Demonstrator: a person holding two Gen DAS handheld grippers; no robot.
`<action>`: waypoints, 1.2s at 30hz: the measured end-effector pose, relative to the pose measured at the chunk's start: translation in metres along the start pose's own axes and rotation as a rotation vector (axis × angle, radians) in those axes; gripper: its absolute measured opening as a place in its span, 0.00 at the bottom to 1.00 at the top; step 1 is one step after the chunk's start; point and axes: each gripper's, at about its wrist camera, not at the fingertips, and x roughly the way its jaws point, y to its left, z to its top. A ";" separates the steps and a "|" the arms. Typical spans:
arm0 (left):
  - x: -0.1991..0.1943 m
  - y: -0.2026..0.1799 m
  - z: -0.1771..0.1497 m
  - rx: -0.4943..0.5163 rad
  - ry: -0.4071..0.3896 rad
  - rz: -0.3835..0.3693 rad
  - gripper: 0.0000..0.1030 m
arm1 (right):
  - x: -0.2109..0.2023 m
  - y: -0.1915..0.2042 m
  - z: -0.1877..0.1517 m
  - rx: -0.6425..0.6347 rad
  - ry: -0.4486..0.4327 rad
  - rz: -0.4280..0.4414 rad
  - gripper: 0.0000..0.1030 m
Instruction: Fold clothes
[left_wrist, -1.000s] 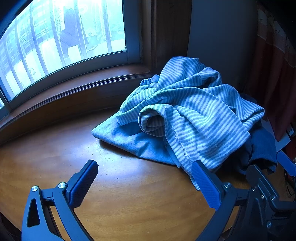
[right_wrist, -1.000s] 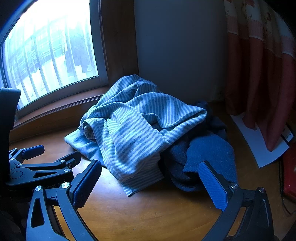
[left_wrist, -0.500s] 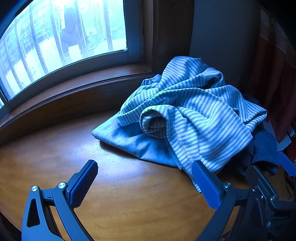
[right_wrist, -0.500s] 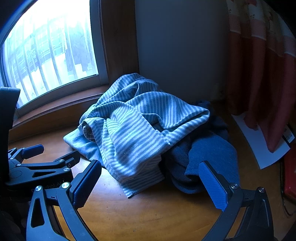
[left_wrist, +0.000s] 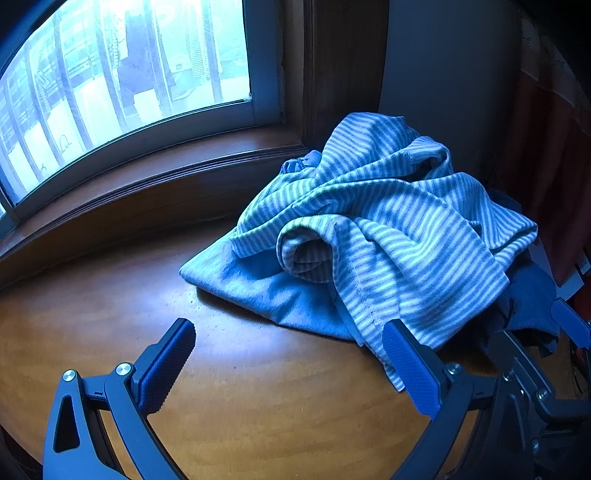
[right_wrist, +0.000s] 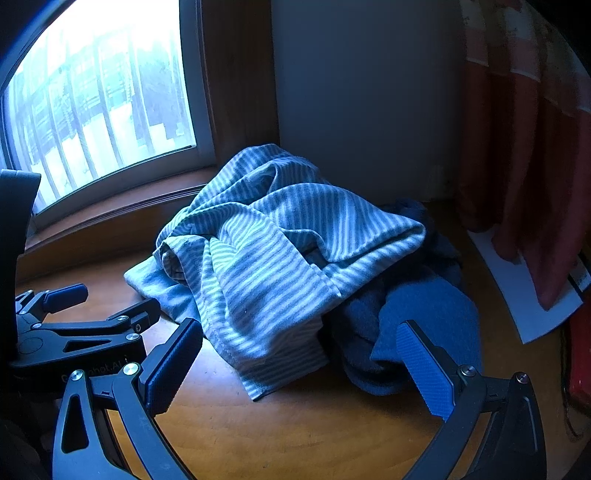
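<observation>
A crumpled striped blue-and-white garment lies heaped on the wooden table in the corner below the window. A plain light-blue piece sticks out from under its left side. A dark blue garment is bunched against its right side. My left gripper is open just short of the pile's near edge, holding nothing. My right gripper is open too, its fingers flanking the striped hem and the dark blue cloth without touching them. The left gripper's body shows at the left of the right wrist view.
A window with a wooden sill runs along the back left. A grey wall panel stands behind the pile. Red curtains hang at the right over a white sheet of paper. Bare tabletop lies in front.
Both grippers have crept slightly forward toward the pile. The clothes have not moved and both grippers stay open.
</observation>
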 end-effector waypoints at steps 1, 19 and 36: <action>0.001 0.000 0.003 0.003 -0.005 -0.003 1.00 | 0.002 0.000 0.002 -0.007 -0.001 0.004 1.00; 0.059 -0.023 0.054 0.109 -0.034 0.053 1.00 | 0.035 -0.001 0.049 -0.194 -0.089 0.020 1.00; 0.104 -0.009 0.062 0.065 0.002 -0.088 0.85 | 0.118 -0.016 0.071 -0.103 0.013 0.136 0.62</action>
